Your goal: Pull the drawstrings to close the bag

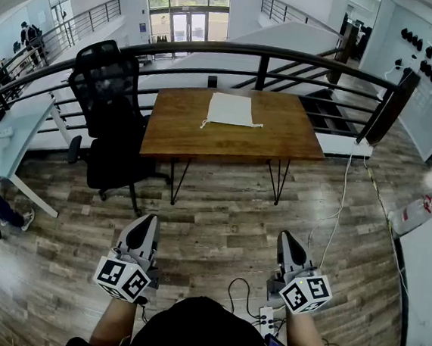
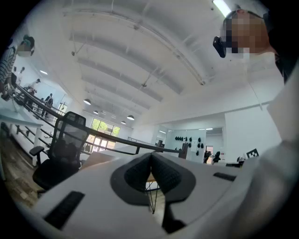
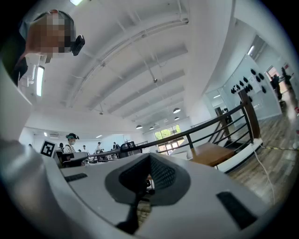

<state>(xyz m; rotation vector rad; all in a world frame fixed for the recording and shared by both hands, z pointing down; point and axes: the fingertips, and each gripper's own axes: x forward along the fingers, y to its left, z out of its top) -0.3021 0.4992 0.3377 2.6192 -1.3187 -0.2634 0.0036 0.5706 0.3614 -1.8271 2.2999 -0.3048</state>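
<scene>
A cream cloth drawstring bag (image 1: 230,109) lies flat on the far middle of the wooden table (image 1: 280,137), its cords trailing off its near corners. Both grippers hang low in front of the person, well short of the table. My left gripper (image 1: 144,226) is shut with nothing in it, and its dark pads (image 2: 140,172) meet at the tip in its own view. My right gripper (image 1: 286,237) is also shut and empty, its pads (image 3: 161,175) pressed together. The bag is not visible in either gripper view.
A black office chair (image 1: 108,112) stands at the table's left end. A black railing (image 1: 273,56) runs behind the table. A white cable (image 1: 337,218) and a power strip (image 1: 267,318) lie on the wood floor near my right gripper. People stand at desks (image 1: 9,148) far left.
</scene>
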